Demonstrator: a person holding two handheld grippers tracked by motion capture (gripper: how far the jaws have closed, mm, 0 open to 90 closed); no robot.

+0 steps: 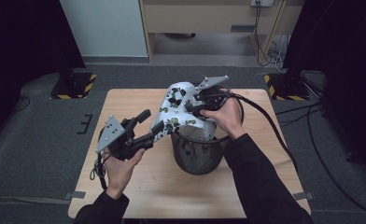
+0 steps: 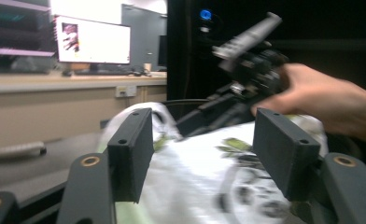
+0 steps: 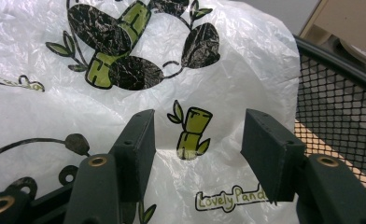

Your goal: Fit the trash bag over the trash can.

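The thin, crinkly white plastic bag (image 1: 174,109) with panda and bamboo prints is draped over the rim of the round black mesh bin (image 1: 197,156) at mid-table, apparently to line it. The left gripper (image 1: 148,123) stands open at the bag's loose end; the right gripper (image 1: 193,108) hovers half-open over the film, gripping nothing
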